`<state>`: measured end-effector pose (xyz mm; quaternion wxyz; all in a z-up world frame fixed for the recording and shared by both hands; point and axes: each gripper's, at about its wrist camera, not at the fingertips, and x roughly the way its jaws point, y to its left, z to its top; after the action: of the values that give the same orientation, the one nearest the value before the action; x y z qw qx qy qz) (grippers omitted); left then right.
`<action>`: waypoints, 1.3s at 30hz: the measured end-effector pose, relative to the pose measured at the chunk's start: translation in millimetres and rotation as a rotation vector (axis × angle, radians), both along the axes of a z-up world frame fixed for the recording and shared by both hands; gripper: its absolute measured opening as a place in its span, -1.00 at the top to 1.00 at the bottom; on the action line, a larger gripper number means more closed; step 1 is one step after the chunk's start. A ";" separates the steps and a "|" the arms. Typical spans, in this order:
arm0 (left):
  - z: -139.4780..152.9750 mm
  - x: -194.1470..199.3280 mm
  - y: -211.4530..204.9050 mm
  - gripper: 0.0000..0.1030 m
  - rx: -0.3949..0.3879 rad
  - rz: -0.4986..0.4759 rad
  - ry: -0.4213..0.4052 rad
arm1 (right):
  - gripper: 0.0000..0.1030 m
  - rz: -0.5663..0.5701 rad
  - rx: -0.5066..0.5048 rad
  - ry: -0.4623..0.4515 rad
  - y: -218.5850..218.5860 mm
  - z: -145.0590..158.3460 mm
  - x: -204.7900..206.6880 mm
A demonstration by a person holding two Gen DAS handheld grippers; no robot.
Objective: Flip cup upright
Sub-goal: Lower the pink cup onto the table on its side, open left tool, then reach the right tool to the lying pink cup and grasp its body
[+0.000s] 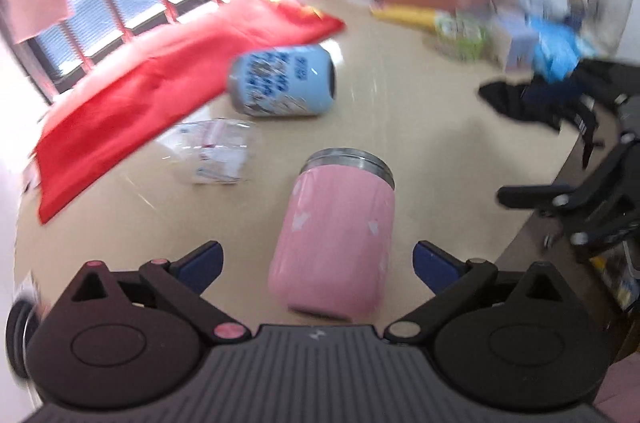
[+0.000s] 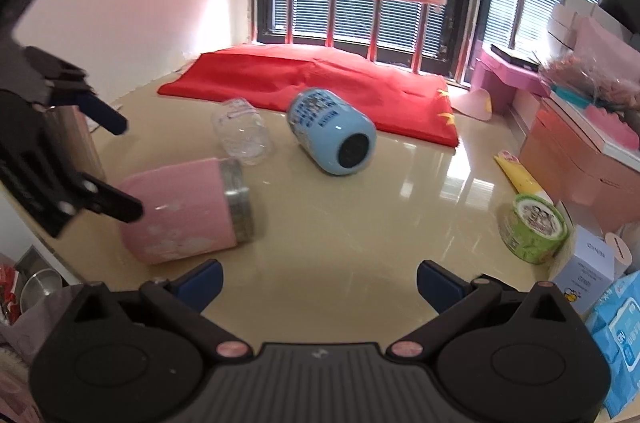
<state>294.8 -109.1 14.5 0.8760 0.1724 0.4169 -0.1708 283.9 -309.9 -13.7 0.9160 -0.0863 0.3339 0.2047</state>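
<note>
A pink cup (image 1: 336,239) with a metal rim lies on its side on the beige table (image 1: 420,143). My left gripper (image 1: 318,263) is open, its blue fingertips on either side of the cup's base end, apart from it. The cup also shows in the right wrist view (image 2: 184,211), with the left gripper (image 2: 120,167) beside it. A blue cup (image 1: 286,81) lies on its side farther off, also in the right wrist view (image 2: 332,131). A clear cup (image 1: 216,151) lies near it, seen too in the right wrist view (image 2: 242,137). My right gripper (image 2: 320,283) is open and empty.
A red cloth (image 2: 312,83) lies along the window side. A green tape roll (image 2: 534,227), boxes (image 2: 580,151) and blue packets (image 2: 616,327) crowd the table's right side. The right gripper (image 1: 560,199) shows at the table's right edge in the left wrist view.
</note>
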 end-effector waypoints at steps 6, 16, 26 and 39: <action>8.2 -49.1 40.0 -1.00 -0.094 0.072 -0.071 | -1.00 0.007 -0.005 0.010 37.0 9.3 -8.5; -5.1 -77.7 129.9 -1.00 -0.175 0.232 -0.087 | -1.00 -0.127 0.067 0.139 100.4 22.3 11.9; -20.8 -78.5 189.7 -1.00 -0.203 0.281 -0.086 | -1.00 -0.388 0.232 0.397 137.1 19.0 72.5; -39.7 -67.2 200.7 -1.00 -0.228 0.190 -0.052 | -0.95 -0.619 0.206 0.540 159.5 -21.2 124.5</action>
<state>227.7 91.5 -25.2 0.9126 0.0359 0.3863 -0.1287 408.4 -150.4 -34.9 0.8177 0.1667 0.5500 -0.0325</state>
